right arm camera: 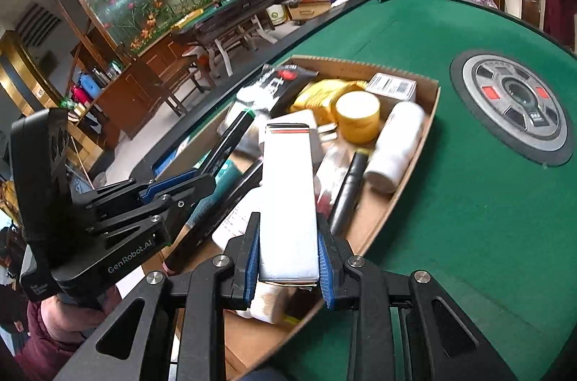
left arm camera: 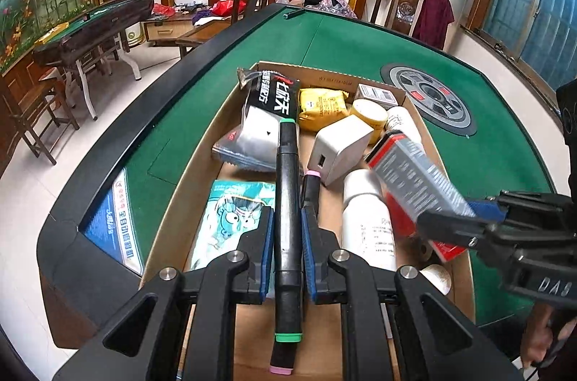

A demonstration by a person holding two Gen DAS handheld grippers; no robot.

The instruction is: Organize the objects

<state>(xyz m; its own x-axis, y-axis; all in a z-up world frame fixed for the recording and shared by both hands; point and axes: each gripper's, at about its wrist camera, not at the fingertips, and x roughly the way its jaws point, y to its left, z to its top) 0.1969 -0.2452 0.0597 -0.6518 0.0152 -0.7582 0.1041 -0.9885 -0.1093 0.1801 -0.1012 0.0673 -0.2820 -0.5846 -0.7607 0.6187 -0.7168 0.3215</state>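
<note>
Left gripper (left arm camera: 287,236) clenched on black marker (left arm camera: 287,200) mid-barrel, over cardboard box (left arm camera: 202,143). Right gripper (right arm camera: 288,258) clamped on long carton (right arm camera: 288,197), low end, above box too. Marker: light, stiff, prob. slick, so grip at middle. Carton: light, crushable walls; easy squeeze, nearer ctr to stop droop.

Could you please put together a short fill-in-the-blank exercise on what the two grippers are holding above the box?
1. The left gripper is shut on a black ____.
2. The right gripper grips a long white and red ____.
3. Both hang above a ____ box.
4. The box sits on a ____ table.

Missing words: marker; carton; cardboard; green
</note>
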